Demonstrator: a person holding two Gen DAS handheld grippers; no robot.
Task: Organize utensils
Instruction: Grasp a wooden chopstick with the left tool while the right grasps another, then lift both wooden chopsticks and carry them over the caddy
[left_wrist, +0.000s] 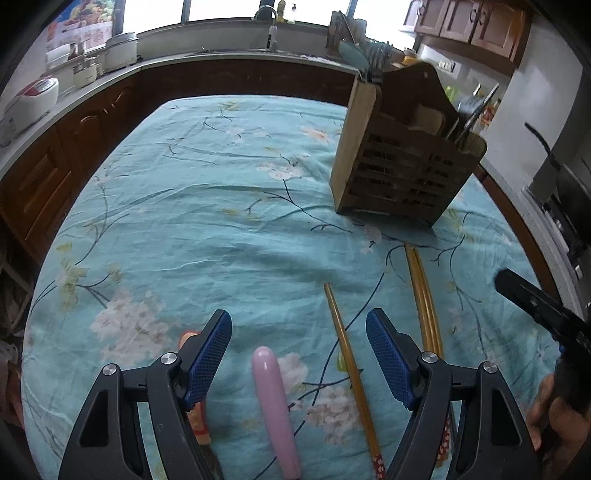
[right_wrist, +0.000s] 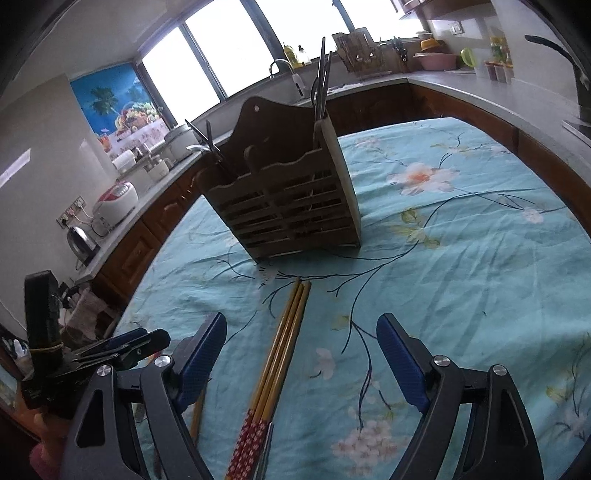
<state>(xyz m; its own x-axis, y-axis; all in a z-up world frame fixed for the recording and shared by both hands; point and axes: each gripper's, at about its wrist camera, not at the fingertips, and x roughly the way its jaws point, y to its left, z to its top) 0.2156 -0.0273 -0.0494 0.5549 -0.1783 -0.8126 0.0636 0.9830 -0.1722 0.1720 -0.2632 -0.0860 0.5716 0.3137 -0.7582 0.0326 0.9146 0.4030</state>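
Both claws wide, empty.

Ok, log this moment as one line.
left tool: open over pink handle | right tool: open over chopstick bundle | wooden caddy: upright on tablecloth | nothing held

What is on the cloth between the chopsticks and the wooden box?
Nothing: in the right wrist view, only bare flowered cloth separates the chopsticks from the wooden box.
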